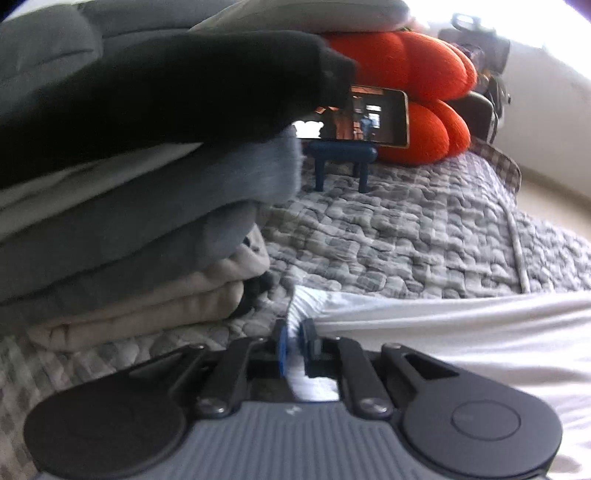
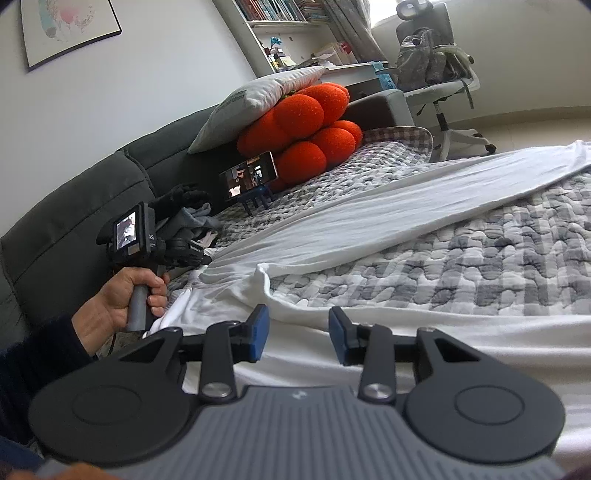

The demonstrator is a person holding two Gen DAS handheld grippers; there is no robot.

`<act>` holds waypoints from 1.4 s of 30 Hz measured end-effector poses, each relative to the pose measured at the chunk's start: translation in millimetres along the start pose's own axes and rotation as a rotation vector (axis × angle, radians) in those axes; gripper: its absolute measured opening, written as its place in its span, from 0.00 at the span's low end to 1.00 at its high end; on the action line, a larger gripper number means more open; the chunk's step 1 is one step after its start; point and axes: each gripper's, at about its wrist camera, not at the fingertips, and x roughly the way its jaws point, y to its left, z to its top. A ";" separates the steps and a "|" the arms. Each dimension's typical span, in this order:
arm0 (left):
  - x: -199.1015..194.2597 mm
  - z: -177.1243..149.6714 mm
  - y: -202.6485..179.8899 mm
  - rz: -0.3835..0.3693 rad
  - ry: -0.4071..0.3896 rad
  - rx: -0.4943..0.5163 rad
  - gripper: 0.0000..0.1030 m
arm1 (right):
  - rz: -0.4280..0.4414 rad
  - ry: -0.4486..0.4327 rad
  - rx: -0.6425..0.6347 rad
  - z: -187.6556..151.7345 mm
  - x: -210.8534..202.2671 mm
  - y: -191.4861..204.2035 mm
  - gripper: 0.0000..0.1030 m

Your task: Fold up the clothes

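my left gripper point(image 1: 293, 338) jaws pinched on white garment point(image 1: 443, 332) edge, anchoring it for folding; right gripper point(image 2: 298, 334) jaws wide apart, empty, above cloth on bed point(image 2: 480, 251).

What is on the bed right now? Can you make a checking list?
Surface: grey checked quilt on a bed.
Job's things: white garment spread out; stack of folded clothes beside it.
Clutter: phone on a small stand; orange cushion; white pillow.
Grippers: left gripper shut on the white garment; right gripper open above it.
Cables: nothing seen.
Surroundings: bookshelf, office chair, framed picture.
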 end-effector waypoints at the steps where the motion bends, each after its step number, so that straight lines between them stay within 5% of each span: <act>1: -0.6 0.5 -0.6 0.002 0.001 0.004 0.12 | 0.000 -0.001 0.001 -0.1 -1.3 0.0 0.39; 5: -14.1 3.4 7.6 -0.022 -0.012 -0.016 0.43 | 0.003 -0.003 0.007 -1.0 -3.7 0.0 0.39; 10: -51.3 -5.0 26.6 -0.039 -0.057 -0.052 0.50 | 0.015 -0.017 0.006 -2.2 -7.4 4.3 0.39; 21: -152.3 -64.0 83.3 -0.159 0.058 -0.304 0.49 | 0.032 -0.046 0.042 -7.5 -36.9 -2.7 0.39; 29: -169.6 -97.2 60.5 -0.258 0.094 -0.379 0.58 | -0.008 -0.102 0.177 -19.1 -97.7 -29.7 0.39; 42: -155.7 -110.6 40.3 -0.164 0.073 -0.494 0.54 | -0.105 -0.089 0.346 -57.3 -182.8 -74.8 0.42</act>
